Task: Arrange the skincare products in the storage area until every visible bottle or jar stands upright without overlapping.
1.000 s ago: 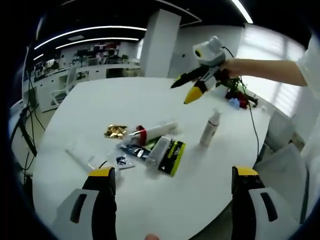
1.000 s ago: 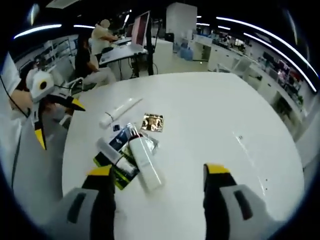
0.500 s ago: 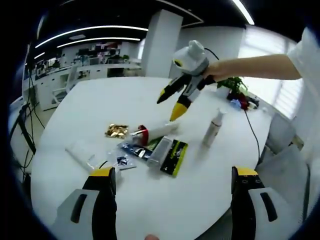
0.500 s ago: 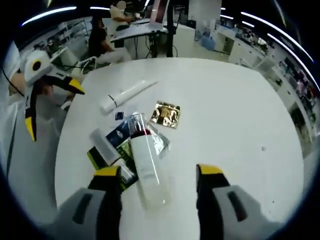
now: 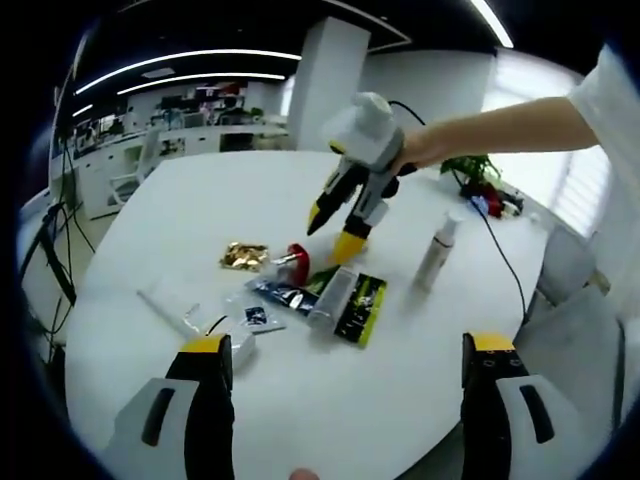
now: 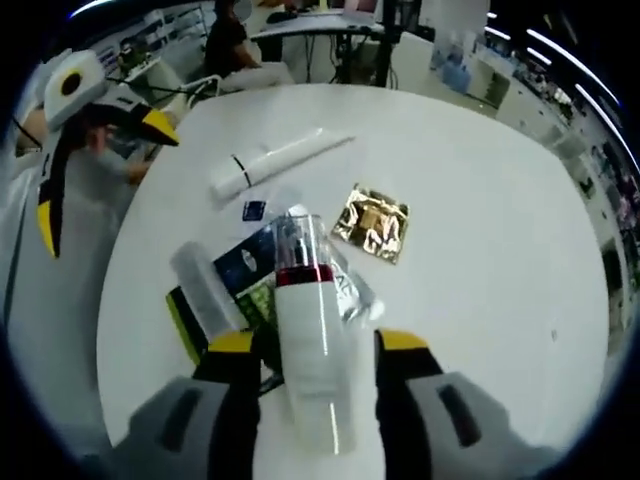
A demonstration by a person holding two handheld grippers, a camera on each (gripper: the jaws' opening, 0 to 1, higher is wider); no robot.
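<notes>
Since a second ago the right gripper [image 6: 308, 345] has come down over the pile, its fingers now spread either side of the lying white red-banded bottle [image 6: 306, 320] at lower centre of the right gripper view. At lower centre of the left gripper view, the left gripper [image 5: 340, 352] hangs spread above the desk [image 5: 180, 205]; a slim white bottle [image 5: 436, 255] stands upright at right.

You are working in an open-plan office.
Long strip lights [image 5: 200, 55] are running across a dark ceiling, rows of desks with monitors [image 5: 205, 100] are standing beyond the far edge of the round white table [image 5: 400, 390], a white pillar [image 5: 325, 85] is rising behind it, and people are sitting at a desk [image 6: 300, 20].
</notes>
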